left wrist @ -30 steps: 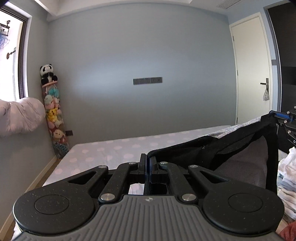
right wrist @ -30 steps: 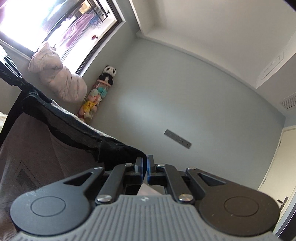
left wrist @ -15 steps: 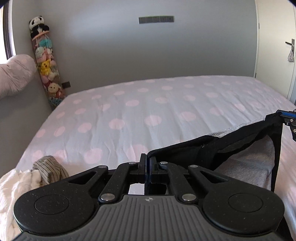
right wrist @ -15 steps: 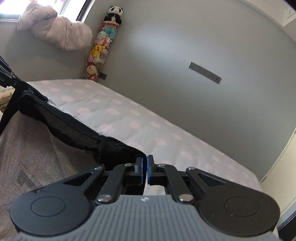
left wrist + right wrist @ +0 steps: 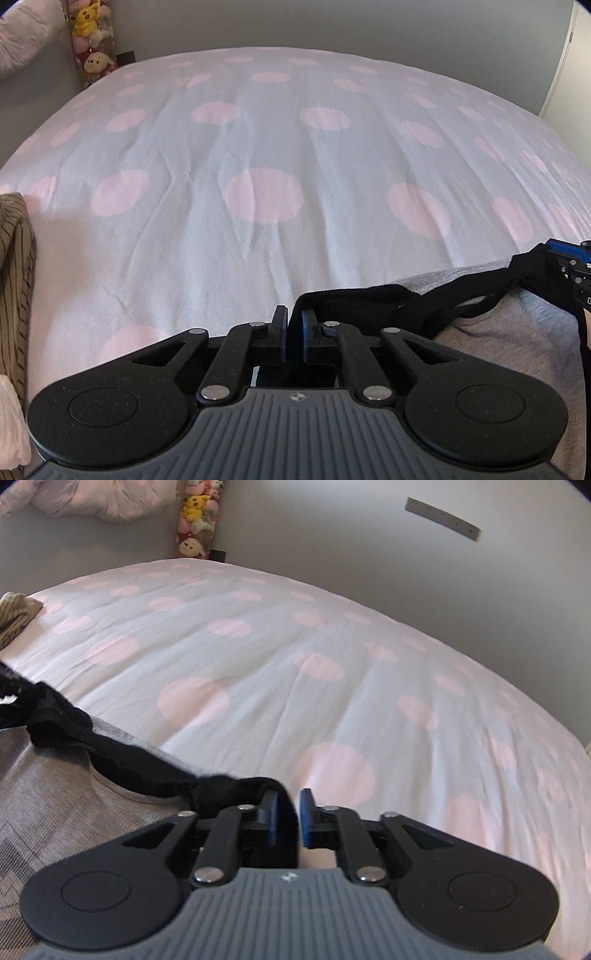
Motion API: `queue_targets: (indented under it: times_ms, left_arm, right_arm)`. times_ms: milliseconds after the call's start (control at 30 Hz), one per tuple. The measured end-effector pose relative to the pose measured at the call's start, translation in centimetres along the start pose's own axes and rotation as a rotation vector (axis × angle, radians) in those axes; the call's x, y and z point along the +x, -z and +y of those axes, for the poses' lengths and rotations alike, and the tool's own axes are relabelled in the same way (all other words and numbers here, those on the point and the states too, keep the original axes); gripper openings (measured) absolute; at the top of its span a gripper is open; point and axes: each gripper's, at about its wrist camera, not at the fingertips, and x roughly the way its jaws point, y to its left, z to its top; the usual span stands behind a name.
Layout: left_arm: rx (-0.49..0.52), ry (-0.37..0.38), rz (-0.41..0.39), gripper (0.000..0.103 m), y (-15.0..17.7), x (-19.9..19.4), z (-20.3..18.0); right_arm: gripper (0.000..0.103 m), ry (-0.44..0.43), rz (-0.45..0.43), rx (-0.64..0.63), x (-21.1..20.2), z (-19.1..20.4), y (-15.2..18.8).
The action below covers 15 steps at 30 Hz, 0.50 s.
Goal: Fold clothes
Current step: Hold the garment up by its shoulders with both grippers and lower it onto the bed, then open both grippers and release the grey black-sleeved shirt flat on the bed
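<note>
A grey garment (image 5: 498,332) with a black neck trim (image 5: 369,299) lies spread on the bed at the near right of the left wrist view. My left gripper (image 5: 294,325) is opening. One end of the trim still runs between its parted pads, and they no longer pinch it. In the right wrist view the same grey garment (image 5: 74,794) lies at the near left. Its black trim (image 5: 129,757) leads into my right gripper (image 5: 288,808), which is opening too, with the cloth resting against the left pad only. Each gripper shows at the edge of the other's view.
The bed's white sheet with pink dots (image 5: 258,147) stretches ahead of both grippers. A striped brown garment (image 5: 14,277) and a white cloth (image 5: 9,424) lie at the left edge. Plush toys (image 5: 194,517) stand in the far corner by the grey wall.
Both grippers came down from facing the wall to just above the bed, lowering the garment onto the sheet. Their jaws, shut on the black trim before, now stand parted.
</note>
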Motion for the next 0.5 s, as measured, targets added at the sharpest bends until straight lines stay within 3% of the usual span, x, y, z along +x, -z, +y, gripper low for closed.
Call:
queue_targets:
  times_ms: [67, 100, 167, 500]
  left_arm:
    - [0.000, 0.005, -0.008, 0.027, 0.7, -0.8, 0.2]
    - [-0.002, 0.002, -0.014, 0.038, 0.9, -1.2, 0.2]
    - [-0.011, 0.001, -0.031, 0.048, 1.7, -2.7, 0.4]
    - [-0.133, 0.021, -0.006, 0.049, 8.6, -11.5, 0.6]
  right_arm:
    - [0.036, 0.005, 0.004, 0.040, -0.4, -0.7, 0.3]
    - [0.037, 0.007, 0.006, 0.061, -0.8, -1.1, 0.5]
    - [0.037, 0.001, 0.010, 0.102, -2.8, -2.2, 1.7]
    - [0.038, -0.088, 0.024, 0.169, -14.3, -1.0, 6.2]
